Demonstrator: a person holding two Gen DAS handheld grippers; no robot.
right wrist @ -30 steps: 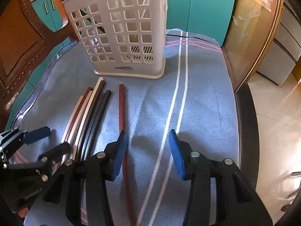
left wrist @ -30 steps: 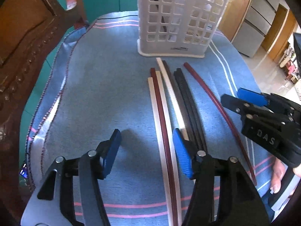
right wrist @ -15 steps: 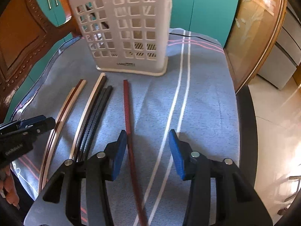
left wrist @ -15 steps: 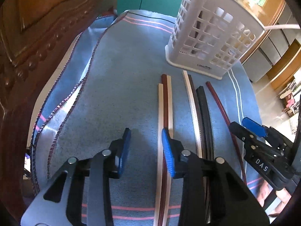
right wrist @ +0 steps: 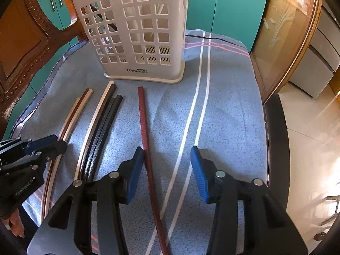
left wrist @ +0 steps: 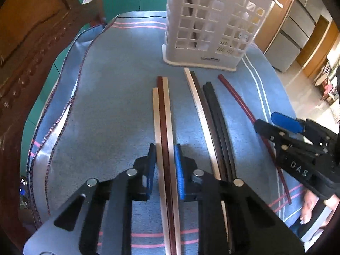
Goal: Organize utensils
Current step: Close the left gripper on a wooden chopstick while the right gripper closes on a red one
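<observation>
Left wrist only: jaws around three chopsticks.

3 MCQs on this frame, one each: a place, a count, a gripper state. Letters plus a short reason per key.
1. Where does the lone dark red chopstick lie?
A. Inside the basket
B. Apart on the cloth, right of the other sticks
C. Between the left gripper's pads

2. How many sticks sit between the pads of the left gripper?
A. One
B. Three
C. Six

3. How do the jaws of the right gripper stand?
A. Open, clamping nothing
B. Shut on the white basket
C. Shut on a black stick

Key: B, it lies by itself on the blue cloth, short of the white basket. B, two cream sticks and a dark red one run between the pads, whose jaws have just been closing on them. A, a wide gap shows between the blue pads, the red stick merely beside the left one.
</observation>
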